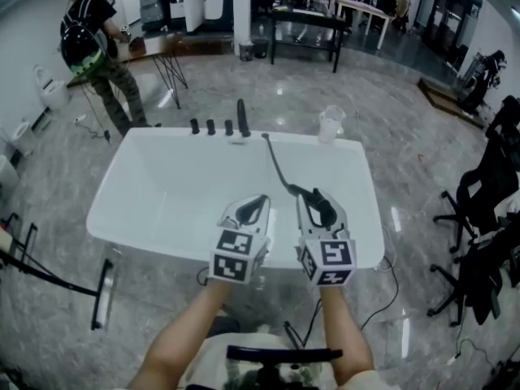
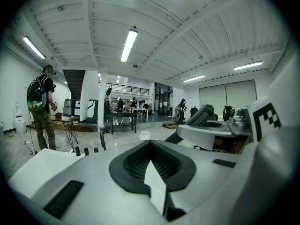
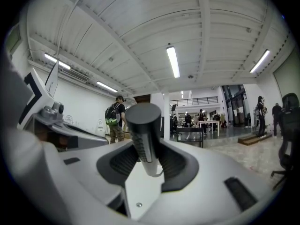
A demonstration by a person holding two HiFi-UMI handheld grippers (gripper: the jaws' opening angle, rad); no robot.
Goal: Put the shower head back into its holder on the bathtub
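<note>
The white bathtub lies below me, with black fittings and a taller black post on its far rim. A black hose runs from that rim to the shower head. My right gripper is shut on it above the tub's near side. In the right gripper view, the dark cylindrical handle sits between the ribbed pads and points away from me. My left gripper hovers just to its left, shut and empty, its pad tips meeting in the left gripper view.
A clear plastic cup stands on the tub's far right corner. A person with a green backpack stands beyond the far left corner. Office chairs are at the right, a black stand at the near left, and cables on the floor.
</note>
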